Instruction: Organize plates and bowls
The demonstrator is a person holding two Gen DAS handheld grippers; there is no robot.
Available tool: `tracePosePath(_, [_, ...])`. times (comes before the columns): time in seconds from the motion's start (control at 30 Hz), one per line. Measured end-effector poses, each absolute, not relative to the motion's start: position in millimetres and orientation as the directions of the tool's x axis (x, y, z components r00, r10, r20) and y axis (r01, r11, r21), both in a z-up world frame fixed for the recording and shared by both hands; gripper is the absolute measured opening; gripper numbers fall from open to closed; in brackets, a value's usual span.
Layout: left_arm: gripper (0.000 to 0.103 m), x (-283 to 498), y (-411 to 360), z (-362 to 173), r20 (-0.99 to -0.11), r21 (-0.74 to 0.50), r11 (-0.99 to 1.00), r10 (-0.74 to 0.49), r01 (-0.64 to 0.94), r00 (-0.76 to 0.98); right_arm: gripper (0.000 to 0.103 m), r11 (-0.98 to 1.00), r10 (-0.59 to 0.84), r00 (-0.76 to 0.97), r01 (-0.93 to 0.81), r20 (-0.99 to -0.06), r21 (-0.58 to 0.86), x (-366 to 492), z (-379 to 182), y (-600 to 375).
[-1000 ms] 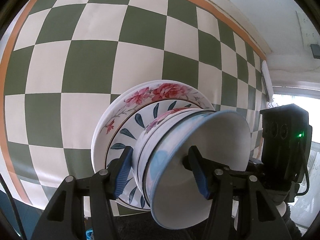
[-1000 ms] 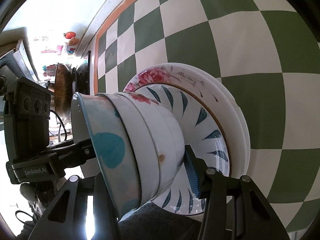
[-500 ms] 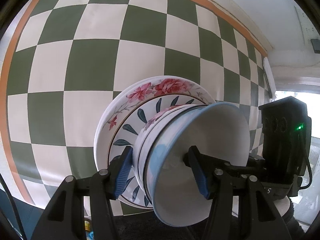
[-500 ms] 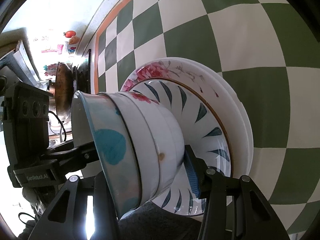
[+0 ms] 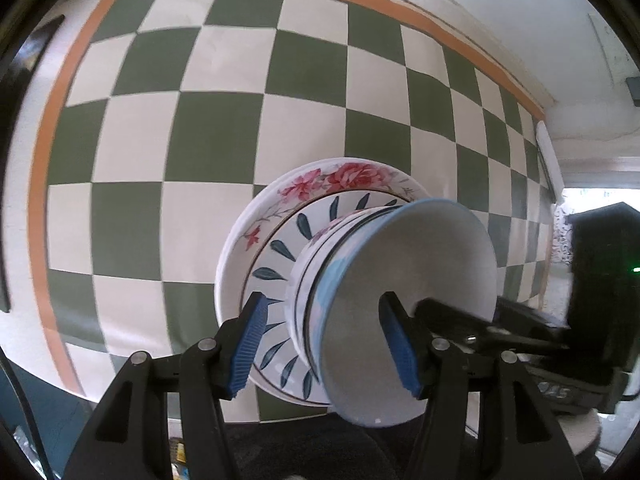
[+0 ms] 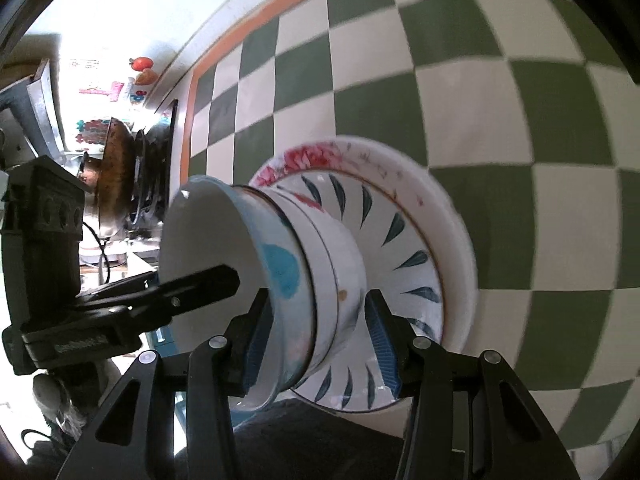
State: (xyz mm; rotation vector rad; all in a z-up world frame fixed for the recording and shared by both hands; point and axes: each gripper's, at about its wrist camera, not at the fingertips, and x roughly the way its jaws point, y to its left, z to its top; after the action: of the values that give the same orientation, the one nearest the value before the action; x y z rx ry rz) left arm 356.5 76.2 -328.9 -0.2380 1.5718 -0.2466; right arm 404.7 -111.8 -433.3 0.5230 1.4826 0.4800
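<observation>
A stack of dishes stands on the green-and-white checked cloth (image 5: 200, 132): a rose-pattern plate (image 5: 344, 174) at the bottom, a blue-leaf plate (image 5: 288, 248) on it, then nested bowls topped by a blue-rimmed white bowl (image 5: 416, 264). My left gripper (image 5: 324, 344) straddles the bowls, one pad against the leaf plate, the other inside the top bowl. My right gripper (image 6: 320, 336) straddles the same bowls (image 6: 320, 248) from the opposite side, above the leaf plate (image 6: 404, 252) and rose plate (image 6: 316, 156). Each gripper shows in the other's view.
An orange border (image 5: 44, 184) runs round the cloth's edge (image 6: 192, 96). Pans and dark cookware (image 6: 120, 168) stand beyond the cloth's far end in the right wrist view. A white wall (image 5: 520, 12) rises behind the table.
Both grippers have drawn back a little from the stack, so it looks smaller and more cloth shows. The right gripper's near pad now sits at the top bowl's rim. The dishes have not moved.
</observation>
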Motion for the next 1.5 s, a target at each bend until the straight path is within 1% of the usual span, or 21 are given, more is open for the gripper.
tracePosePath(0.2, [0.057, 340.1, 80.3, -309.1, -0.971, -0.231, 0.972, -0.232, 0.029, 0.054, 0.051, 0.872, 0.49, 0.099, -0.031, -0.866, 0.489, 393.8, -393.7, -113.1])
tracePosePath(0.27, [0.065, 333.4, 83.0, -300.2, -0.973, -0.213, 0.976, -0.216, 0.034, 0.086, 0.053, 0.892, 0.451, 0.12, -0.038, -0.884, 0.45, 387.5, -381.7, -113.6])
tracePosePath(0.3, [0.067, 330.9, 84.1, -295.2, -0.973, -0.199, 0.979, -0.202, 0.036, 0.111, 0.055, 0.898, 0.44, 0.123, -0.039, -0.89, 0.439, 385.2, -378.8, -114.4])
tracePosePath(0.33, [0.074, 327.8, 85.7, -287.8, -0.972, -0.173, 0.984, -0.177, 0.04, 0.153, 0.058, 0.905, 0.425, 0.131, -0.038, -0.896, 0.424, 381.6, -373.7, -114.9])
tracePosePath(0.37, [0.088, 325.6, 86.6, -279.8, -0.969, -0.142, 0.989, -0.149, 0.048, 0.199, 0.06, 0.909, 0.417, 0.138, -0.037, -0.898, 0.416, 378.4, -369.5, -115.5])
tracePosePath(0.4, [0.095, 324.8, 86.2, -274.4, -0.965, -0.107, 0.993, -0.117, 0.056, 0.233, 0.069, 0.911, 0.413, 0.145, -0.036, -0.899, 0.412, 375.1, -366.1, -115.8])
tracePosePath(0.43, [0.103, 323.8, 86.7, -270.3, -0.962, -0.08, 0.995, -0.093, 0.059, 0.257, 0.082, 0.911, 0.412, 0.151, -0.036, -0.898, 0.412, 372.0, -362.4, -115.8])
tracePosePath(0.47, [0.103, 322.5, 88.1, -265.3, -0.956, -0.068, 0.996, -0.083, 0.062, 0.28, 0.085, 0.913, 0.406, 0.161, -0.038, -0.9, 0.405, 368.1, -357.9, -115.6])
tracePosePath(0.57, [0.103, 319.6, 92.2, -256.2, -0.941, -0.086, 0.994, -0.103, 0.068, 0.323, 0.088, 0.937, 0.347, 0.205, -0.043, -0.915, 0.346, 356.4, -345.7, -113.0])
tracePosePath(0.7, [0.103, 311.8, 90.7, -245.5, -0.931, -0.086, 0.993, -0.111, 0.086, 0.349, 0.095, 0.961, 0.266, 0.297, -0.015, -0.917, 0.274, 340.9, -326.2, -111.3])
tracePosePath(0.87, [0.103, 296.6, 89.3, -228.3, -0.913, -0.084, 0.991, -0.117, 0.099, 0.392, 0.098, 0.983, 0.158, 0.391, 0.024, -0.907, 0.181, 323.3, -303.0, -111.6])
tracePosePath(1.1, [0.103, 270.9, 84.0, -203.9, -0.883, -0.069, 0.993, -0.106, 0.097, 0.458, 0.1, 0.984, 0.141, 0.431, 0.038, -0.891, 0.174, 300.5, -282.9, -113.5])
tracePosePath(1.43, [0.103, 223.5, 80.0, -172.4, -0.823, -0.136, 0.988, -0.154, 0.073, 0.547, 0.101, 0.989, 0.122, 0.565, 0.003, -0.816, 0.15, 244.9, -237.9, -119.7])
tracePosePath(1.5, [0.103, 209.9, 78.4, -165.6, -0.812, -0.137, 0.989, -0.147, 0.061, 0.565, 0.101, 0.989, 0.124, 0.58, -0.006, -0.805, 0.148, 233.2, -231.2, -121.3])
